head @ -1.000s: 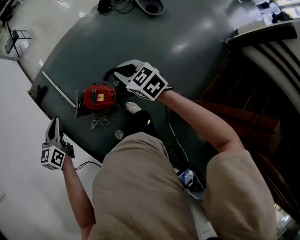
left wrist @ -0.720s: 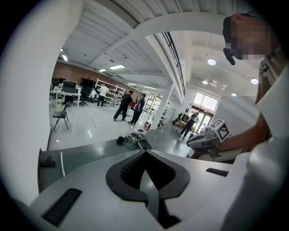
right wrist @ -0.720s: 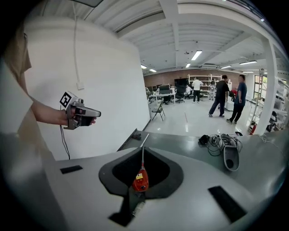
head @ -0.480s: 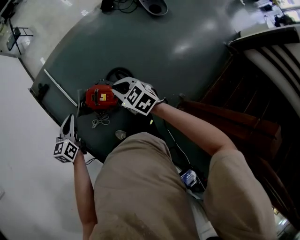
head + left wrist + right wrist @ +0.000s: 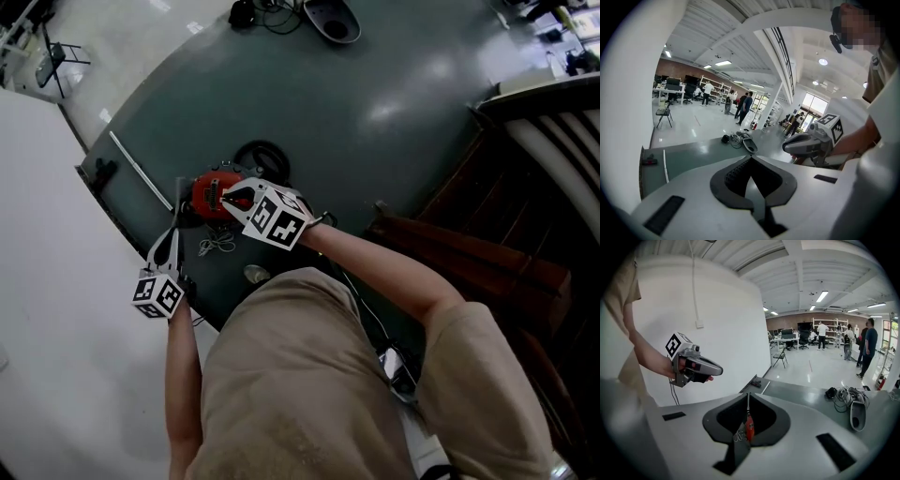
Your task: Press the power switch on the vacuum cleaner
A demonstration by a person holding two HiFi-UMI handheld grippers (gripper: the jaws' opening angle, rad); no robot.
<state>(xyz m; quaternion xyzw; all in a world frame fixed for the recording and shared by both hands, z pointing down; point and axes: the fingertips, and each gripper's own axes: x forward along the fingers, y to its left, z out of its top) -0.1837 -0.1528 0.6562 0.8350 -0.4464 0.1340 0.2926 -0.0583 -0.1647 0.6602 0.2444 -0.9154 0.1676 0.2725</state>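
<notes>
Now the right gripper point(image 5: 234, 200) hangs over the red vacuum cleaner point(image 5: 211, 190), which sits on the dark floor mat point(image 5: 375, 84) at eleven o'clock from the person; its jaws are pressed together on nothing, probably so the blunt tip can poke the switch. At seven o'clock of the cleaner, the left gripper point(image 5: 171, 248) is held clear, jaws likewise closed and empty

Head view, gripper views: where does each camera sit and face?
Head view: head-mounted, facing down at the vacuum cleaner; arms, left tongs, right tongs show.
Left gripper view: on left tongs, faces the hall; right tongs show.
Right gripper view: on right tongs, faces vacuum cleaner, wall; left tongs show.
Shared: vacuum cleaner, head and right gripper views.
</notes>
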